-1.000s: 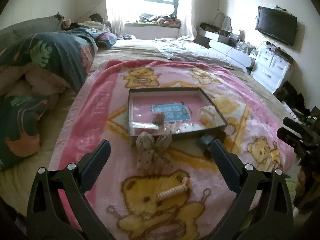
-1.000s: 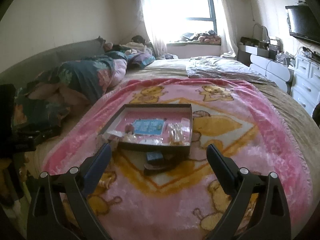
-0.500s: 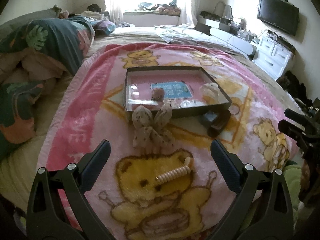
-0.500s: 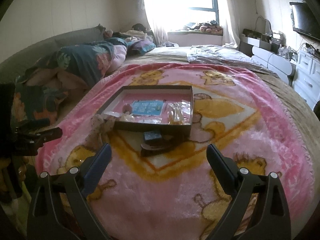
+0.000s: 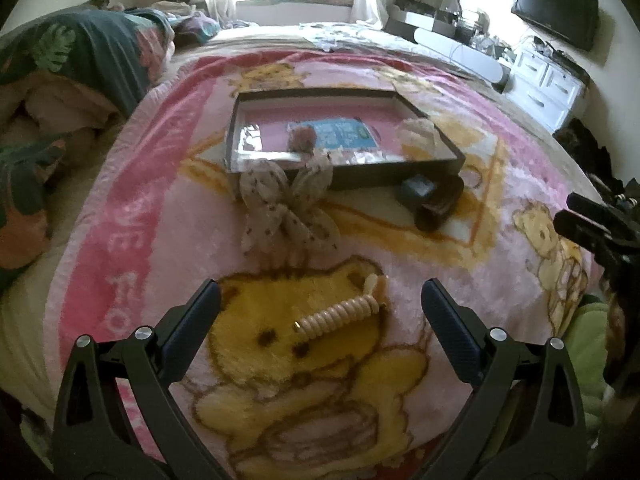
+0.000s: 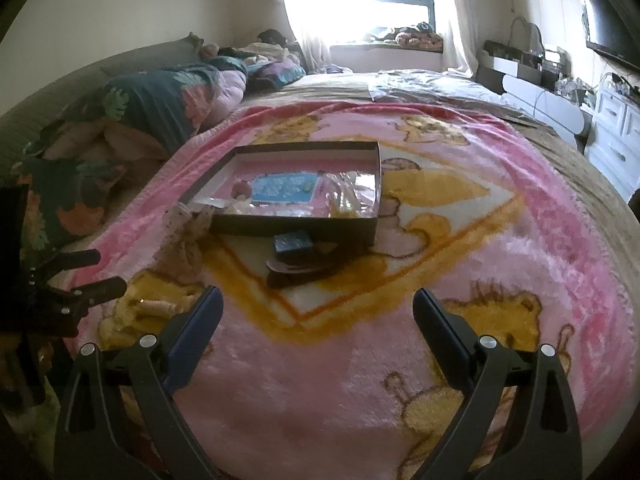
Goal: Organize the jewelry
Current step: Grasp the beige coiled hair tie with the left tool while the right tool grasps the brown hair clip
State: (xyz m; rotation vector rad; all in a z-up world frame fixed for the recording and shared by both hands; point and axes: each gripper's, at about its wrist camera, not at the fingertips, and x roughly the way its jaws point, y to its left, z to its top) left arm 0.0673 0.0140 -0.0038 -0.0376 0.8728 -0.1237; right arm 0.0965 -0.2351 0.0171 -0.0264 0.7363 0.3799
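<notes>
A cream spiral hair tie (image 5: 340, 314) lies on the pink bear blanket between the open jaws of my left gripper (image 5: 320, 304). A dotted fabric bow (image 5: 286, 208) lies just beyond it, against the front wall of a dark shallow box (image 5: 400, 172) that holds a blue card (image 5: 344, 134) and small bagged pieces. A small blue box on a dark brown clip (image 6: 298, 258) lies in front of the dark shallow box (image 6: 296, 230). My right gripper (image 6: 318, 308) is open and empty above the blanket, short of the clip.
A bundled quilt (image 6: 160, 108) lies on the left of the bed. White drawers (image 5: 548, 84) and a wall TV (image 5: 556, 8) stand at the right. The left gripper's fingers (image 6: 80, 276) show at the right wrist view's left edge.
Both grippers have moved forward and lower toward the blanket. The spiral hair tie now sits between the left gripper's jaws. The clip is closer to the right gripper.
</notes>
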